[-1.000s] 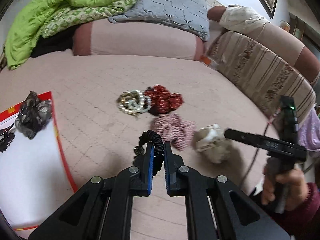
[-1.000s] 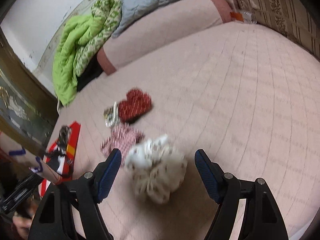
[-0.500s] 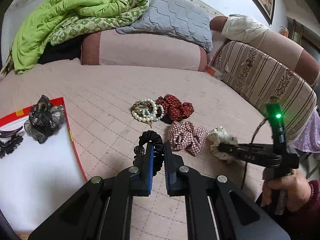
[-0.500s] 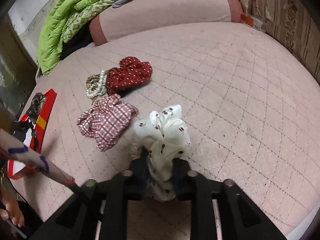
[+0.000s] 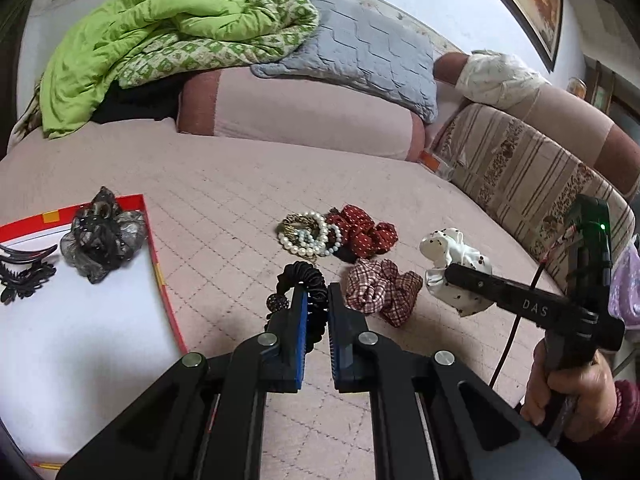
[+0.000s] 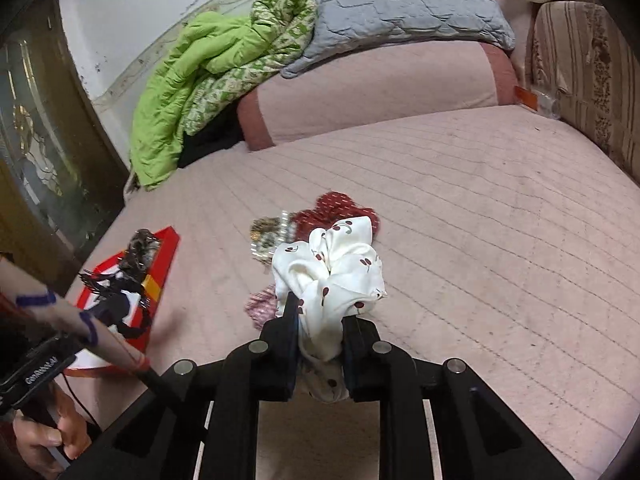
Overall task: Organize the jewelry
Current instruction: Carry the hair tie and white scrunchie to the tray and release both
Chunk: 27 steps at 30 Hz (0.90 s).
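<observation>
My left gripper (image 5: 316, 292) is shut on a black spiral hair tie (image 5: 302, 274) and holds it above the pink bed. My right gripper (image 6: 320, 312) is shut on a white cherry-print scrunchie (image 6: 332, 268), lifted off the bed; it also shows in the left wrist view (image 5: 452, 256). On the bed lie a plaid scrunchie (image 5: 380, 290), a red dotted scrunchie (image 5: 364, 234) and pearl bracelets (image 5: 310, 234). A white board with a red border (image 5: 80, 320) lies at the left and bears a grey-black scrunchie (image 5: 102, 240) and a black hair claw (image 5: 24, 268).
A pink bolster (image 5: 296, 108), a green quilt (image 5: 160, 36) and a grey pillow (image 5: 360, 52) line the back of the bed. A striped cushion (image 5: 532, 176) runs along the right side. A dark wooden door (image 6: 36, 160) stands at the left in the right wrist view.
My right gripper closed on the white scrunchie and lifted it off the bed. My left gripper stayed shut on the black hair tie and rose a little.
</observation>
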Each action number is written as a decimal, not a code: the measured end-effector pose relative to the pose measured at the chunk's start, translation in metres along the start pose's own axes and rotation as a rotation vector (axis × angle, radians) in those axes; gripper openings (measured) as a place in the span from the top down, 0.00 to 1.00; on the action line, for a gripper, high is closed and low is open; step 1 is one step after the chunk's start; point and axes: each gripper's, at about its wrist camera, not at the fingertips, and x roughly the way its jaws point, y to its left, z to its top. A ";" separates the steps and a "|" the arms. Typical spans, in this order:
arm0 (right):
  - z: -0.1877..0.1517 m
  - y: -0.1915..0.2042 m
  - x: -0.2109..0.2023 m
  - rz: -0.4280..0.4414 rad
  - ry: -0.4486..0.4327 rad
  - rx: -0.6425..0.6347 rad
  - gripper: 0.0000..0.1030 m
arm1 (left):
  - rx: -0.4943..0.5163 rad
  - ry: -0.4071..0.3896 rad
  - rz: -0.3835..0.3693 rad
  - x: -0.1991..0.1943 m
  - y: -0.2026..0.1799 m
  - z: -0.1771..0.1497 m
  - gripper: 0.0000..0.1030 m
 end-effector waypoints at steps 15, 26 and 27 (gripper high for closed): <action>-0.012 0.080 0.026 0.151 0.044 -0.156 0.81 | -0.108 -0.081 0.165 -0.056 0.068 -0.001 0.91; -0.010 0.156 0.042 0.304 0.126 -0.183 0.81 | -0.275 -0.128 0.321 -0.099 0.149 -0.008 0.91; -0.010 0.166 0.046 0.320 0.140 -0.188 0.81 | -0.289 -0.127 0.327 -0.102 0.155 -0.009 0.91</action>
